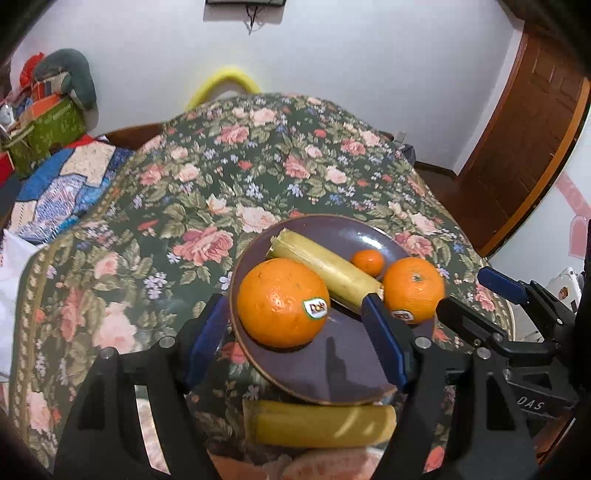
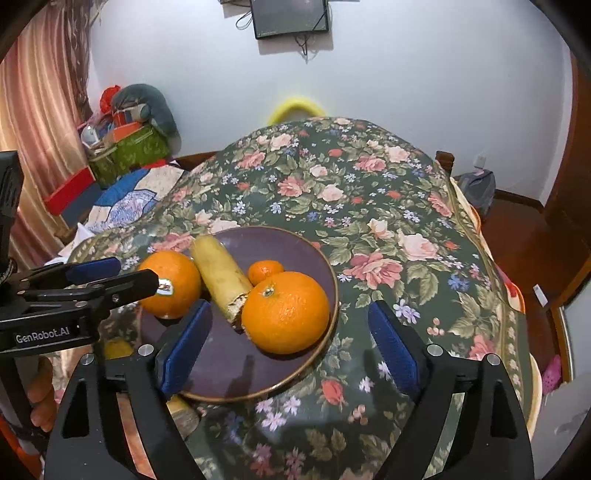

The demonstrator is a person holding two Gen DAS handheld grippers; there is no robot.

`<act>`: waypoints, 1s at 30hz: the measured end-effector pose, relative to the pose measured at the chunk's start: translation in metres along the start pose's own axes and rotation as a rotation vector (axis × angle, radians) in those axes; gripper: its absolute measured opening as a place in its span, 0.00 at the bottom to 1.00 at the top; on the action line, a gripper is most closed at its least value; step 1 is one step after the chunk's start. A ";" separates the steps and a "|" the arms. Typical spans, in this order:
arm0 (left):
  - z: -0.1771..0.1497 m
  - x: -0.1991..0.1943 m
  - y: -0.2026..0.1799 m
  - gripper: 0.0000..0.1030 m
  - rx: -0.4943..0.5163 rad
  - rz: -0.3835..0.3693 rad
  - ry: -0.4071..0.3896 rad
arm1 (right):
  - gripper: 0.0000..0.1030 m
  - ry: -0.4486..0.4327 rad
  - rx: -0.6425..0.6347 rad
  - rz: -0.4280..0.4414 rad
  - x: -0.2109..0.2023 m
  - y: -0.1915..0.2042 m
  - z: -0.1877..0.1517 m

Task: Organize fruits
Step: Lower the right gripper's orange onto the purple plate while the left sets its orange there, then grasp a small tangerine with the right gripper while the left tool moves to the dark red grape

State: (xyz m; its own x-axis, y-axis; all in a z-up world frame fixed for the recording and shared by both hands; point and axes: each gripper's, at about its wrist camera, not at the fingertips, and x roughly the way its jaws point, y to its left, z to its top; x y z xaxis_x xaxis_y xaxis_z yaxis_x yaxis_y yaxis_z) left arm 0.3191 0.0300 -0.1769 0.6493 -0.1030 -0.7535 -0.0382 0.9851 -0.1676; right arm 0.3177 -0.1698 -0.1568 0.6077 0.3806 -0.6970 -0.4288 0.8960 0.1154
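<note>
A floral tablecloth covers the table. On it a purple plate holds two oranges, a small mandarin and a banana piece; another banana lies just outside its near rim. The left gripper and right gripper hover with jaws apart, gripping nothing.

White walls carry a dark screen; a wooden door stands right, pink curtains left.
</note>
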 end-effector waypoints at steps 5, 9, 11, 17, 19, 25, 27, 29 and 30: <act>-0.008 -0.032 -0.002 0.78 0.009 0.012 -0.053 | 0.83 -0.021 -0.007 -0.018 -0.020 0.008 -0.003; -0.017 -0.056 0.000 0.81 0.012 0.017 -0.081 | 0.91 -0.029 -0.014 -0.011 -0.034 0.017 -0.008; -0.023 -0.067 0.003 0.81 0.015 0.023 -0.090 | 0.95 -0.041 -0.016 -0.013 -0.039 0.021 -0.010; -0.044 -0.087 0.013 0.85 0.024 0.058 -0.097 | 1.00 -0.065 -0.034 -0.040 -0.051 0.038 -0.019; -0.051 -0.090 0.018 0.85 0.016 0.060 -0.090 | 1.00 -0.056 -0.037 -0.032 -0.051 0.044 -0.022; -0.073 -0.094 0.036 0.85 -0.012 0.081 -0.062 | 1.00 -0.027 -0.081 -0.010 -0.049 0.068 -0.039; -0.080 -0.094 0.042 0.85 -0.021 0.087 -0.049 | 1.00 -0.027 -0.083 0.001 -0.048 0.072 -0.044; -0.088 -0.094 0.049 0.85 -0.029 0.095 -0.038 | 1.00 -0.022 -0.071 0.020 -0.047 0.076 -0.050; -0.093 -0.094 0.052 0.85 -0.032 0.100 -0.032 | 1.00 -0.018 -0.062 0.034 -0.045 0.076 -0.052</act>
State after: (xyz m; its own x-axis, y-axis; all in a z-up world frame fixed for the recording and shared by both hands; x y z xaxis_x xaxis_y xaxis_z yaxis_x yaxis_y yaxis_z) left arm 0.1856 0.0786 -0.1736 0.6650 0.0002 -0.7468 -0.1277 0.9853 -0.1134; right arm 0.2224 -0.1307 -0.1533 0.6038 0.4150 -0.6805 -0.4895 0.8669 0.0943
